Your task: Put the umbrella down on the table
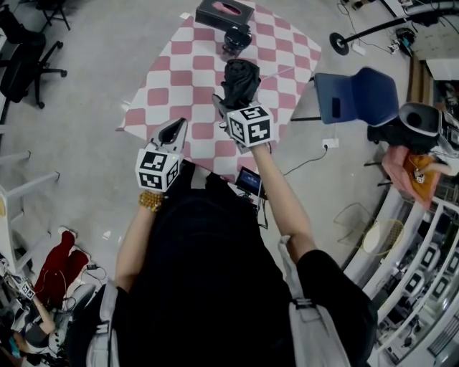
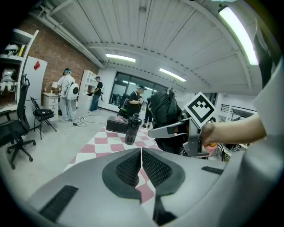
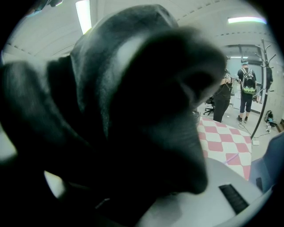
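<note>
We list two hand-held grippers. One left hand-held gripper [image 1: 174,132], jaws clenched together on nothing, hangs over the near edge of the one pink-and-white checked surface [image 1: 161,97]. At the far end stand one black box [image 1: 224,12] and one dark bottle [image 1: 237,39]. One right hand-held gripper [image 1: 228,107] grasps the one folded black umbrella [image 1: 240,80], upright and raised over the surface. One blue chair [image 1: 356,95] stands to the right.

Bright fisheye views, near umbrella [image 3: 133,111] blurred

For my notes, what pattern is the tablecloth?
Tablecloth: pink-and-white checks, best in the head view.
</note>
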`<act>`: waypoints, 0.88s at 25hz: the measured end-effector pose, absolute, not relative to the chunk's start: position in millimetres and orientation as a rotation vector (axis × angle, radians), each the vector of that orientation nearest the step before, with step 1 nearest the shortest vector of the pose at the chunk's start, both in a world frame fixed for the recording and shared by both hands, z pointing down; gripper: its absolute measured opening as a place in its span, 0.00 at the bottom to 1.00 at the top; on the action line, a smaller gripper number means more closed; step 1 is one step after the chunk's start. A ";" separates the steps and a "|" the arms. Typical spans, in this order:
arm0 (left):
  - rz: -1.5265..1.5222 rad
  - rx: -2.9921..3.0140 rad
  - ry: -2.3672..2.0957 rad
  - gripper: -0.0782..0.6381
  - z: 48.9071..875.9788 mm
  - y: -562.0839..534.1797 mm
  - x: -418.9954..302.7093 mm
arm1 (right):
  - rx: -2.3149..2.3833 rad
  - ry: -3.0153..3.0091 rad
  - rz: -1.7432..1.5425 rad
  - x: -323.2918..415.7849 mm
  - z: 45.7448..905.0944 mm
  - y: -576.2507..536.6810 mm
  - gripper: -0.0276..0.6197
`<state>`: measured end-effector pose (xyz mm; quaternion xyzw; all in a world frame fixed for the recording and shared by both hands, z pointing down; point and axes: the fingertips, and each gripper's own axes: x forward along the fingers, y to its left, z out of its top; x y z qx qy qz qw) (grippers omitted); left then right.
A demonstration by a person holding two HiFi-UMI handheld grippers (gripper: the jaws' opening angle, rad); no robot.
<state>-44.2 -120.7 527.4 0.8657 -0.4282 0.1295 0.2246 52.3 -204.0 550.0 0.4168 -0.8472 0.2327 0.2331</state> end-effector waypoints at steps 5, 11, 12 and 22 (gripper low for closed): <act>0.354 2.395 -1.150 0.13 530.4 -129.8 -49.1 | 1.143 -2.297 0.647 43.7 559.1 -226.0 0.33; 0.338 2.402 -1.120 0.13 537.1 -144.5 -51.6 | 1.138 -2.252 0.646 38.1 571.4 -243.7 0.33; 0.337 2.401 -1.118 0.13 538.3 -146.7 -52.2 | 1.135 -2.246 0.646 36.9 574.1 -246.0 0.33; 0.351 2.382 -1.085 0.13 558.8 -160.9 -53.0 | 1.103 -2.159 0.672 37.6 611.5 -257.8 0.33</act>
